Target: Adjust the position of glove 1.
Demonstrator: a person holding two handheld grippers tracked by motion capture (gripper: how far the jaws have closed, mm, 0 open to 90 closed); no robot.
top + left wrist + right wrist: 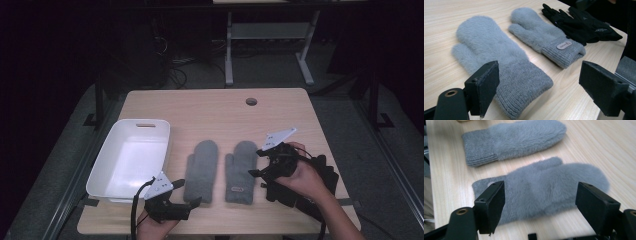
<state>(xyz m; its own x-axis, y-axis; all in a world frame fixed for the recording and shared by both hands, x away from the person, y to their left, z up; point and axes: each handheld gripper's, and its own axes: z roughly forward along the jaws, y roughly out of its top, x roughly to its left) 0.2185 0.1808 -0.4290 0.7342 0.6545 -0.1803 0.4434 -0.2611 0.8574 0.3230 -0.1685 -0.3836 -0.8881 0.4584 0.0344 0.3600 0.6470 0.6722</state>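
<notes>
Left mitten [201, 170]: grey, fluffy, flat on my counter [215, 112], cuff toward me, just right of the tub.
Right mitten [240, 171]: grey, same make, flat beside the first and apart from it; a small label on its ribbed cuff.
Black gloves [300, 192]: a dark pair lying near the counter's right edge, partly under my right hand; in the left gripper view they lie just beyond the labelled mitten.
White tub [131, 159]: rectangular plastic bin with a slot handle, at the counter's left side.
My left gripper [192, 192]: low at the near edge, fingers [486, 85] released and wide apart, the left mitten's cuff in front of them, nothing pressed.
My right gripper [256, 162]: at the right mitten's outer edge, aimed across it; fingers [492, 205] released and wide apart, framing the mitten's furry body in the right gripper view, not pinching it.
Counter: light wood grain, a round cable hole [251, 101] near the far edge.
</notes>
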